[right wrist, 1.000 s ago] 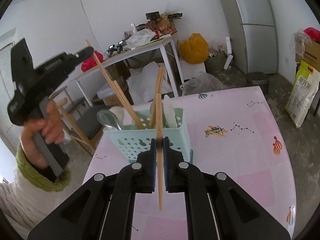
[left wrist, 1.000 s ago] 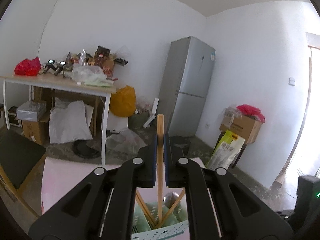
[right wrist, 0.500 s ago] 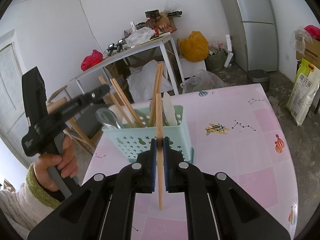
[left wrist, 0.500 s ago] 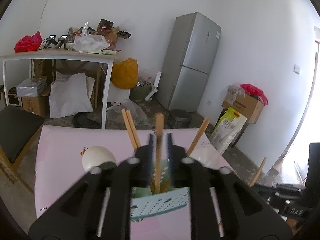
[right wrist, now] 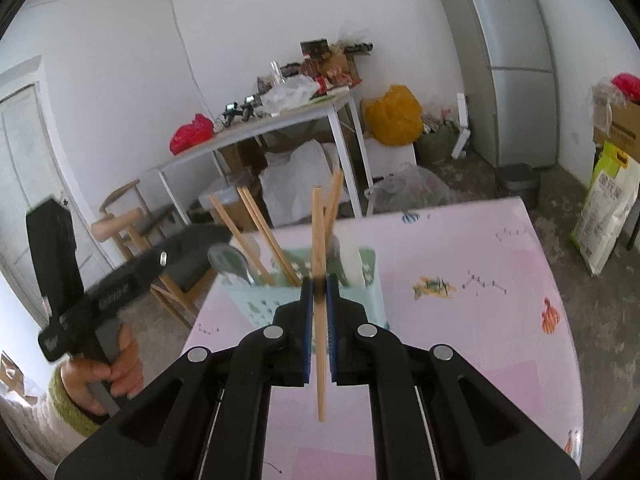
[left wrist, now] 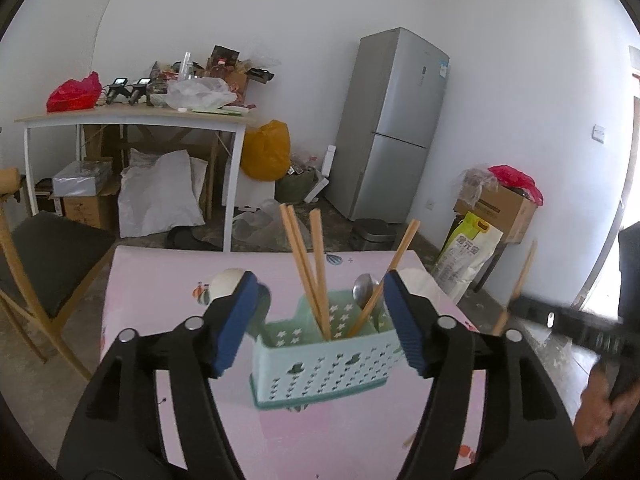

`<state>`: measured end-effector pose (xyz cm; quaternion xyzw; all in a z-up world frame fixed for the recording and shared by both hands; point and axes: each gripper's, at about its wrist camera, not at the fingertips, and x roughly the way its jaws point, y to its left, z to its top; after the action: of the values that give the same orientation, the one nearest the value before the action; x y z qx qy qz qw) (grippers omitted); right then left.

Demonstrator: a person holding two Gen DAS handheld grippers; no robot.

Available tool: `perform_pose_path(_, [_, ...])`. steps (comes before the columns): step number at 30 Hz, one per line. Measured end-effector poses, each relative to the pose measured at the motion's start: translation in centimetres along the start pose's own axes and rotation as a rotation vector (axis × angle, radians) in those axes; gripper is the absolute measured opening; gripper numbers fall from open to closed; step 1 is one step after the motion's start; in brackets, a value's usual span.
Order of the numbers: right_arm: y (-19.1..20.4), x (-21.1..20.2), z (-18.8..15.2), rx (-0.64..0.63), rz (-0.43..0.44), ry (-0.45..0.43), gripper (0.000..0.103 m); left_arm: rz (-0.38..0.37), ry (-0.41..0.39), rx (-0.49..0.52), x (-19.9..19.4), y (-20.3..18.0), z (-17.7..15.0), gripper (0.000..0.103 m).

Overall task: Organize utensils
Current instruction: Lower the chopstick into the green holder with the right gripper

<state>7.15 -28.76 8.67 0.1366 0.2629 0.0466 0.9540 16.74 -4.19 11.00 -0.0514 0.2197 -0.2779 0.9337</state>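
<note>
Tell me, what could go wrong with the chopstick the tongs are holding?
The right tongs pinch the chopstick in the middle, so it might swivel or slip before reaching the green basket. The basket already holds leaning chopsticks and a spoon, so the new one could bump them or tip the basket.

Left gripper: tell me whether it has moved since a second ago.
Yes. In the right wrist view the left gripper has dropped against the side table, toward the basket; its jaws have just been opening, nothing between them.
</note>
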Motion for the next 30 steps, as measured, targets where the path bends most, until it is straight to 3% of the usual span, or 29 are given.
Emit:
perform_pose_path(10, [2.5, -2.1, 6.4, -0.118, 0.033, -0.162, 0.007, 0.073, 0.054, 0.001, -3.5, 1.6, -3.0, 0.075])
perform_pose_path(16, [4.0, -1.1, 9.6, -0.165, 0.029, -0.233, 0.007, 0.115, 0.064, -0.015, -4.4, 2.8, -3.8, 0.079])
perform_pose_path(22, [4.3, 2.4, 10.2, -0.175, 0.013, -0.215, 0.007, 0.147, 0.065, 0.005, -4.3, 3.1, -4.6, 0.081])
perform_pose_path(30, [4.0, 7.6, 8.2, -0.175, -0.004, -0.106, 0.007, 0.165, 0.093, 0.02, -3.5, 3.7, -5.3, 0.081])
